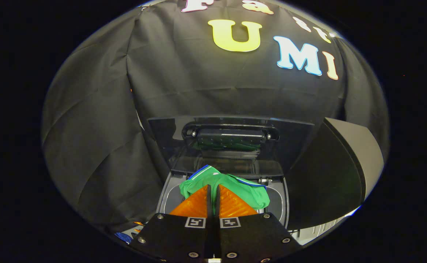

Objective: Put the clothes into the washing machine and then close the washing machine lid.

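We hold the tool (213, 188) clamped on the green fabric garment with blue-white trim (250, 191), above the grey top-loading washing machine (279, 204), its dark lid (231, 142) raised for loading.

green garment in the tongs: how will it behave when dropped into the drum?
Likely floppy: the green garment bunches and folds around the tongs, which look shut on it. Probably light, since a small pinch seems to carry it. It may snag or drape over the washing machine rim rather than fall cleanly; the lid stands open.
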A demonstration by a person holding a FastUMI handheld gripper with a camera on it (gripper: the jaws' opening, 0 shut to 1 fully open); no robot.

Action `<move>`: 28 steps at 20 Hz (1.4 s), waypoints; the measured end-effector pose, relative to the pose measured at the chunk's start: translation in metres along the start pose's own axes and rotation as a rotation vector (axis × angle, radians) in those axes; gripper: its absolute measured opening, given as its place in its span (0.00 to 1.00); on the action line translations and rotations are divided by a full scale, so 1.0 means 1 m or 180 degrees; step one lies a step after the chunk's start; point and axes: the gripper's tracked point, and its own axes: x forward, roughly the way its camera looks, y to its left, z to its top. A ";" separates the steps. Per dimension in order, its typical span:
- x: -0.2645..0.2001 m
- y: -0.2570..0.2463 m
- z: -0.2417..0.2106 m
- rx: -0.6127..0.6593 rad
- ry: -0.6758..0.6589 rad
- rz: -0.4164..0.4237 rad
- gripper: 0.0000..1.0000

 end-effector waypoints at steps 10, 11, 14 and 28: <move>0.047 -0.001 -0.042 0.0018 0.0405 -0.0030 0.00; 0.053 -0.003 -0.047 0.0026 0.0447 -0.0033 0.00; 0.066 -0.003 -0.065 0.0040 0.0599 -0.0029 0.00; 0.101 -0.008 -0.134 0.0037 0.1178 -0.0008 0.00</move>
